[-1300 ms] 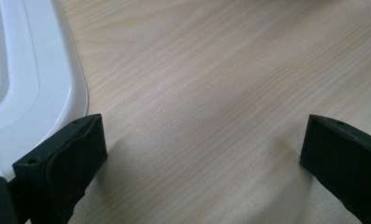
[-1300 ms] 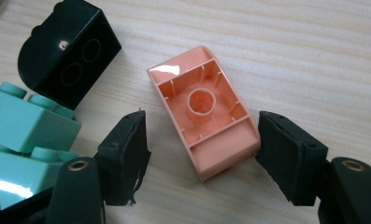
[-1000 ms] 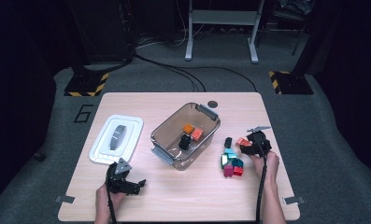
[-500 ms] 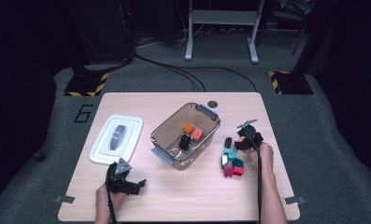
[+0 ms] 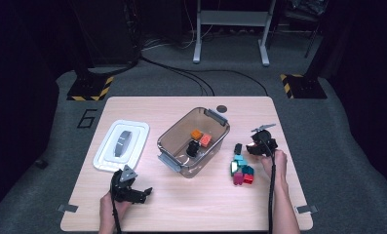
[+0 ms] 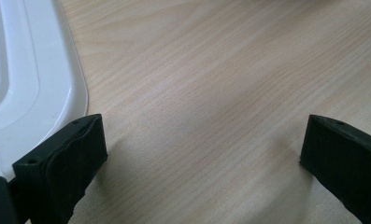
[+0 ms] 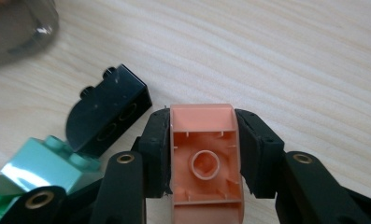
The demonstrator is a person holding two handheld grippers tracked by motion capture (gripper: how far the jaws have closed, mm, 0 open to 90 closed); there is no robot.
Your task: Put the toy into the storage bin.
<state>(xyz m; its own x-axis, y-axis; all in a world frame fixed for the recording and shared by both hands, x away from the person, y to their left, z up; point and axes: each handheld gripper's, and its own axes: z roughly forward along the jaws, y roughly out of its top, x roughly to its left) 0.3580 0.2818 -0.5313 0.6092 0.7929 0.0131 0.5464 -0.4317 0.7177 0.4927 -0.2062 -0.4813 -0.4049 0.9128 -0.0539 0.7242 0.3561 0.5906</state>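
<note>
Now right tongs point(image 7: 203, 154) just closed on peach brick point(image 7: 205, 163), black brick point(image 7: 109, 116) beside, left tongs point(image 6: 199, 154) wide open, empty.

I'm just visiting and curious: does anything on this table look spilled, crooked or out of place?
Nothing looks spilled or broken. The box's white lid lies apart, left of the open clear box. One black brick lies tipped on its side beside the peach brick that the right gripper clamps.

— Where's the left tool point(image 5: 141, 193)?
— Low near the tabletop's front-left corner, jaws spread wide, nothing between them.
— And the right tool point(image 5: 250, 148)?
— Near the right edge, forearm in from the front, jaws just closing, pressed against a block.
</note>
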